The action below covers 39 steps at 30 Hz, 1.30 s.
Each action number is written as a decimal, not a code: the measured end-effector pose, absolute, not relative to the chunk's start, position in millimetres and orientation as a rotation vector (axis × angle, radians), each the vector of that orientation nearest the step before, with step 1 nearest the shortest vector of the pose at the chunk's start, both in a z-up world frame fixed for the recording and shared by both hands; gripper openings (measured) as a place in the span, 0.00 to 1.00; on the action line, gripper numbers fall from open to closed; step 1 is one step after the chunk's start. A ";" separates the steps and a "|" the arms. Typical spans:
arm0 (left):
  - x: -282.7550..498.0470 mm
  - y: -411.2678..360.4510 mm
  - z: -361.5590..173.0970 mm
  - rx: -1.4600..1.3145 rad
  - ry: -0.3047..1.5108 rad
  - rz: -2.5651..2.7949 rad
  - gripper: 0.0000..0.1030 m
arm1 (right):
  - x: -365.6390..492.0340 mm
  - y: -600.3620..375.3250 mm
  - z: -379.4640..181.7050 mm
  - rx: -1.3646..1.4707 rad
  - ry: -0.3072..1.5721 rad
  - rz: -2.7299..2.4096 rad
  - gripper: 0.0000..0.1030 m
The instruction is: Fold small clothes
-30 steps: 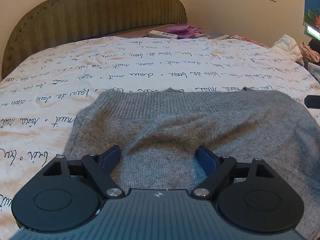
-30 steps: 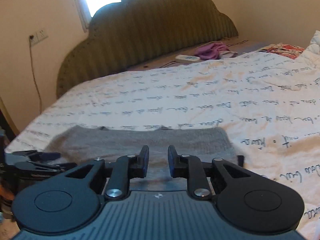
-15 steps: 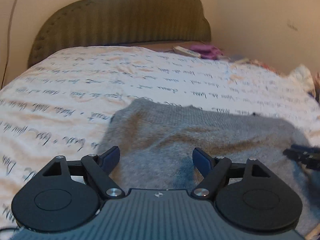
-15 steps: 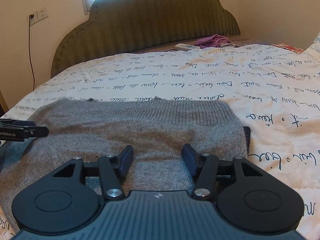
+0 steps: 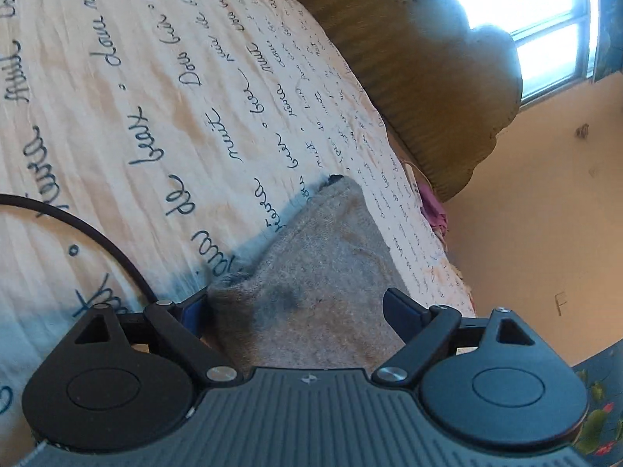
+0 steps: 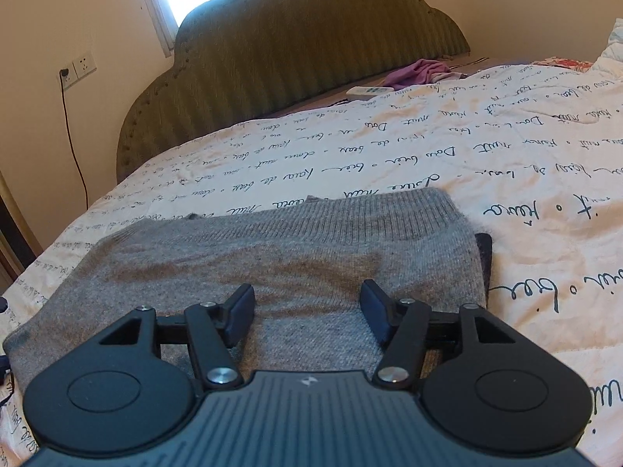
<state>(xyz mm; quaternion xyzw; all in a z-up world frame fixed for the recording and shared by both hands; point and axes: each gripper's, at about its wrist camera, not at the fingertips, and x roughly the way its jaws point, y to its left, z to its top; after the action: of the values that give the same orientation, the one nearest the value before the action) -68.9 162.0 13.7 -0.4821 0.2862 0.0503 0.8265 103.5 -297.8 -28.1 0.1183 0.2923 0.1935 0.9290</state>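
Here, the left gripper [image 5: 296,307] is seen with jaws opening around an edge of the grey knit garment [image 5: 323,257]; the right gripper [image 6: 307,311], opening too, hangs over it. Beyond lies the script-printed bedspread [image 6: 467,148].

Grey knit garment [image 6: 272,257], script-printed bedspread [image 6: 506,148]
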 end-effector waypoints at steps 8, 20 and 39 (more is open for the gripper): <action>-56.2 146.9 5.6 -1.016 0.659 0.151 0.30 | 104.0 -296.8 -28.2 0.236 0.599 0.390 0.57; -46.7 135.9 12.1 -0.874 0.682 0.223 0.05 | 103.4 -297.0 -28.4 0.245 0.599 0.390 0.57; -41.4 37.5 57.1 -0.399 0.548 0.043 0.02 | 146.9 -271.6 42.0 0.447 0.748 0.681 0.75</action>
<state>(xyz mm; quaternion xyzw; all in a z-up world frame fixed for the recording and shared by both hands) -41.4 37.5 57.1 -0.1957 0.2686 0.0210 0.9429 146.9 -271.6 42.0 0.2121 0.3554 0.3235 0.8509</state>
